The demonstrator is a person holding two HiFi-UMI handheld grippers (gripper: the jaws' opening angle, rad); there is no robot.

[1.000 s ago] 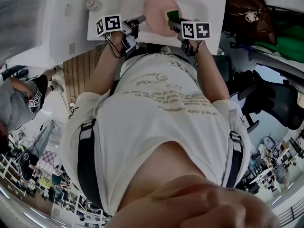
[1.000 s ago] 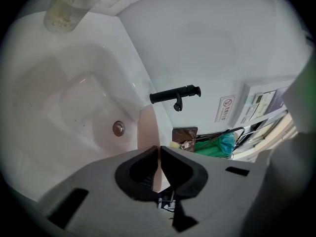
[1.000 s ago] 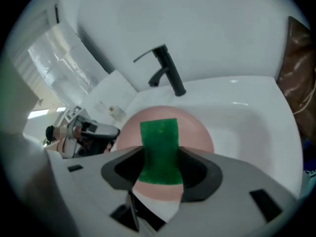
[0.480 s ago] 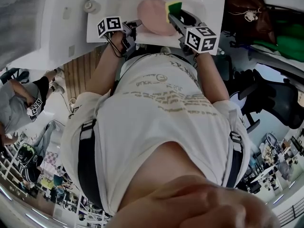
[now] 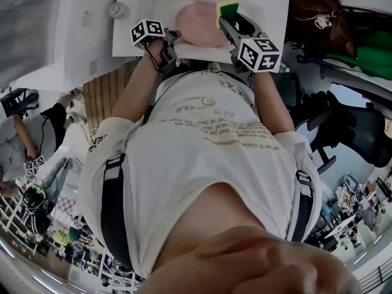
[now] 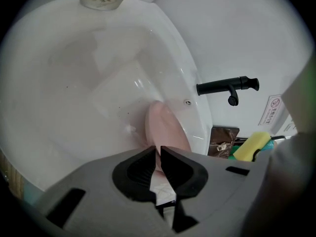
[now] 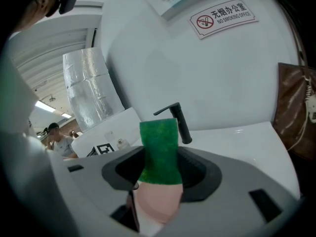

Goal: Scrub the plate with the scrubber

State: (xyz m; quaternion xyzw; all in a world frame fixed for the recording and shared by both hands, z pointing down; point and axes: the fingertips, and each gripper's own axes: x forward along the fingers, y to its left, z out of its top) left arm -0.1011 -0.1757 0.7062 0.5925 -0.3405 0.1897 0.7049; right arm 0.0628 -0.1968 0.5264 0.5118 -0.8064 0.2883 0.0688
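Left gripper [image 6: 159, 154] is pinched almost fully closed on the near rim of the pink plate [image 6: 165, 130], and I'm holding the plate on edge over the basin of the white sink [image 5: 269, 11]. Right gripper [image 7: 160, 167] is clamped on the scrubber [image 7: 159, 149], with its green face toward that gripper's camera. In the head view the scrubber sits at the plate's upper right rim, but I can't tell whether they touch. A black tap [image 6: 224, 86] stands behind the basin.

Right gripper [image 5: 225, 18] raised scrubber [image 5: 226, 7] toward plate [image 5: 196, 24] rim, seemingly clear; left gripper [image 5: 176, 35] lowered.
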